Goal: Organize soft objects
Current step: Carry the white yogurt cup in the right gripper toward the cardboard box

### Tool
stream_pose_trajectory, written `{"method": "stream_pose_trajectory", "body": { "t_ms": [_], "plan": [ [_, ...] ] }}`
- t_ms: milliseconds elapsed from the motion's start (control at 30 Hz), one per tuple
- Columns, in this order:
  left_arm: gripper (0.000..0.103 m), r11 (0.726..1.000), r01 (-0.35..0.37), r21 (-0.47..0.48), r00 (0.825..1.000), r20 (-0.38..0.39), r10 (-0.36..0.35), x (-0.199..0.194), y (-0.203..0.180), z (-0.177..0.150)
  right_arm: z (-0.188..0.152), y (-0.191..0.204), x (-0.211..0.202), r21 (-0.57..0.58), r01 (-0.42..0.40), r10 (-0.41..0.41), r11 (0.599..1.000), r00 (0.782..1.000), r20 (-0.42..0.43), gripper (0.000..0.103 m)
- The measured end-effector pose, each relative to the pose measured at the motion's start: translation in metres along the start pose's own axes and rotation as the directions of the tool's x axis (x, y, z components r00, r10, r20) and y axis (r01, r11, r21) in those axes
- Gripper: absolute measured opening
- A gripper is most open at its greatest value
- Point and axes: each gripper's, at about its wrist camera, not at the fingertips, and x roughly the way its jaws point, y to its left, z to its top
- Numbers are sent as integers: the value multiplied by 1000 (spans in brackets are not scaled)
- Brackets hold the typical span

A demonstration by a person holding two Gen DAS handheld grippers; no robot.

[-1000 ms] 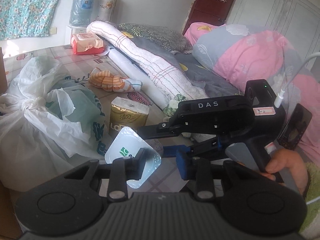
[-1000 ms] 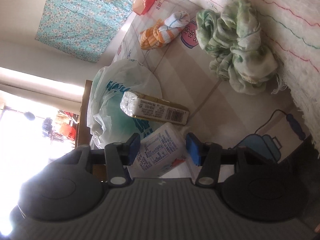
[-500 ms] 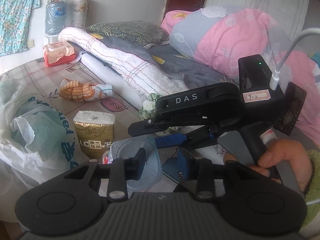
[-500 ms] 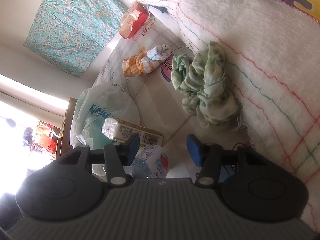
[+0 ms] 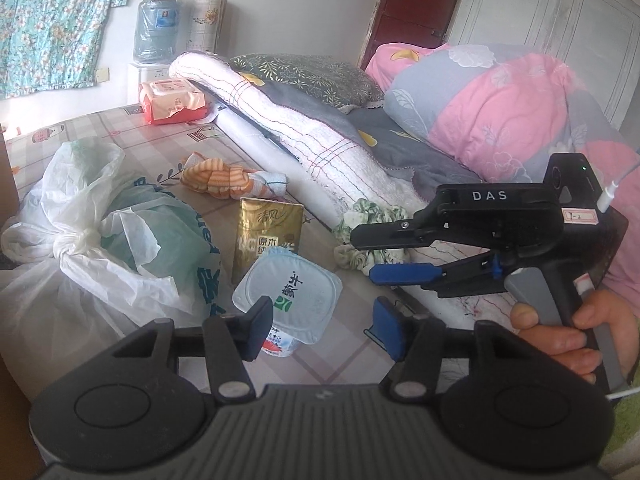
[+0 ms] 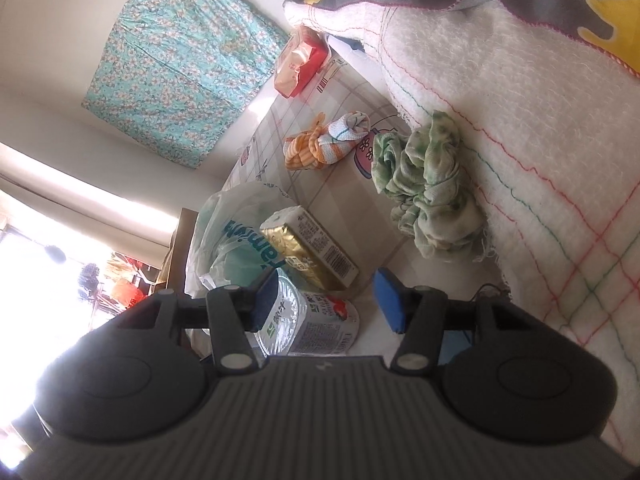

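A white yogurt cup (image 5: 288,292) stands upright on the patterned mat, just behind the left pad of my left gripper (image 5: 323,328). Its jaws are opening and nothing is pressed between them. A gold tissue pack (image 5: 268,236) stands behind the cup. My right gripper (image 5: 376,254), held by a hand (image 5: 560,332), hovers open beside a crumpled green-white cloth (image 5: 372,236). In the right wrist view that gripper (image 6: 328,304) is empty; the cup (image 6: 316,324) is by its left finger and the green cloth (image 6: 428,192) lies ahead. A knotted orange-striped cloth (image 5: 228,178) lies farther back.
A tied white plastic bag (image 5: 100,232) fills the left side. A rolled white quilted blanket (image 5: 300,132) runs along the right of the mat, with a pink duvet (image 5: 500,112) behind it. A red wipes pack (image 5: 172,100) sits at the far end.
My left jaws have spread wider. The yogurt cup, tilted with its lid toward the camera before, now stands on the mat. The right gripper has lifted and swung toward the green cloth.
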Motion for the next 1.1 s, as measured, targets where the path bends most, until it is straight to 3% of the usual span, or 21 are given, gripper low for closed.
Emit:
{"method": "stream_pose_trajectory", "body": {
  "t_ms": [167,267,433,867,1100],
  "plan": [
    [62,1000,-24,8,999,-26,24,1,2,-7,-1,6,6,-6,-20,20,1000,1000,-13,54],
    [63,996,-71,51,995,-62,74,9,-1,-12,-1,10,11,-24,-11,10,1000,1000,-27,54],
    [63,986,-128,105,989,-56,135,24,-4,-14,5,17,26,-60,-6,3,998,999,-53,54],
    [59,989,-113,93,992,-46,118,42,-5,-8,7,28,57,-82,-69,54,994,983,-176,54],
    [55,991,-116,61,992,-42,119,40,-2,-7,5,35,51,-89,-84,67,992,982,-175,53]
  ]
}}
